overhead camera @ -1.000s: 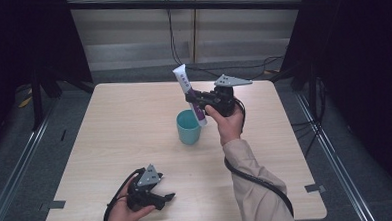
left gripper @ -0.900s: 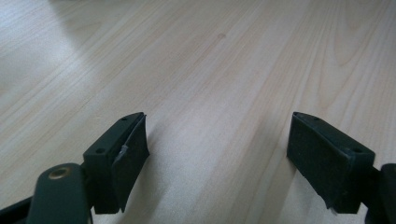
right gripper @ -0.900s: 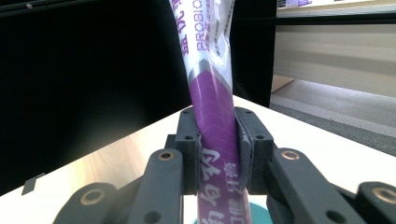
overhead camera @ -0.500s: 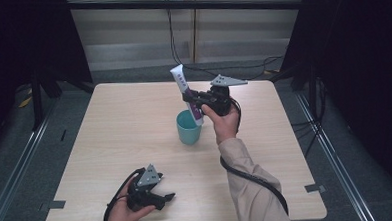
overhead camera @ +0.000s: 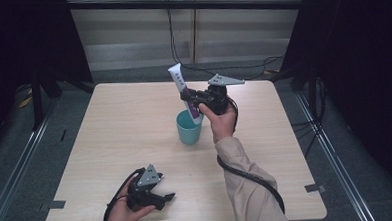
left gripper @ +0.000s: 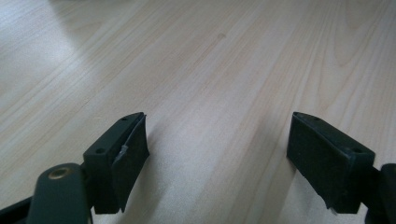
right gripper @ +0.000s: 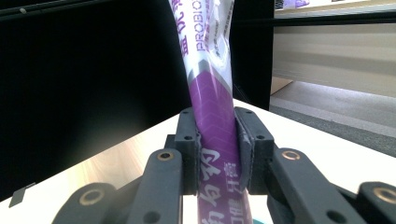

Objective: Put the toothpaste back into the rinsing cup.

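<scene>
Fingers (right gripper: 187, 140) of the right gripper (overhead camera: 196, 99) are clamped on a purple-and-white tube (overhead camera: 183, 91), held tilted, its lower end just above the teal cup (overhead camera: 189, 128). Left gripper (overhead camera: 160, 197) is rested wide open, well apart.

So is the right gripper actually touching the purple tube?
Touching: in the right gripper view both pads press the tube; right gripper is shut on it.
</scene>
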Motion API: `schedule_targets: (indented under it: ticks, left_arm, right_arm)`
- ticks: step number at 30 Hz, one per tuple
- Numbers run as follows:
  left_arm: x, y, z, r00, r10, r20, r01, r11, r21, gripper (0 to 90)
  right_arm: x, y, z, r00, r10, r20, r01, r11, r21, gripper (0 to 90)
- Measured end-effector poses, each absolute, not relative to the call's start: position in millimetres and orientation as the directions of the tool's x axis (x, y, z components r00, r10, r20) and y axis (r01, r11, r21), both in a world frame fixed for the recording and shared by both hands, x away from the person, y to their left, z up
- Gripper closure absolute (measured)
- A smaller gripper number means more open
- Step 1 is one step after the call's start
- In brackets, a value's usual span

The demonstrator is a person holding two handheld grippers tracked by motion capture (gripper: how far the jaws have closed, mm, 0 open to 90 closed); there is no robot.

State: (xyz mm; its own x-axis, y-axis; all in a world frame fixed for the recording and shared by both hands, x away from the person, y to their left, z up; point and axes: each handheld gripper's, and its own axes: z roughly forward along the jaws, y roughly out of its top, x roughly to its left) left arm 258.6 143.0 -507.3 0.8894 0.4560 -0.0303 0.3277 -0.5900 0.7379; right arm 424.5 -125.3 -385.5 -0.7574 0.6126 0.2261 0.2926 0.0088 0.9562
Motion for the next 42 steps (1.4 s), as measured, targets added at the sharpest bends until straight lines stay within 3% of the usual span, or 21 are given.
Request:
schedule_targets:
  ticks: [42]
  left_arm:
    - [257.6,144.3,-507.3,0.889,0.458,-0.030,0.329,-0.589,0.738,20.1]
  right_arm:
    - [429.6,-112.6,-407.3,-0.747,0.631,0.210,0.303,0.043,0.952,71.4]
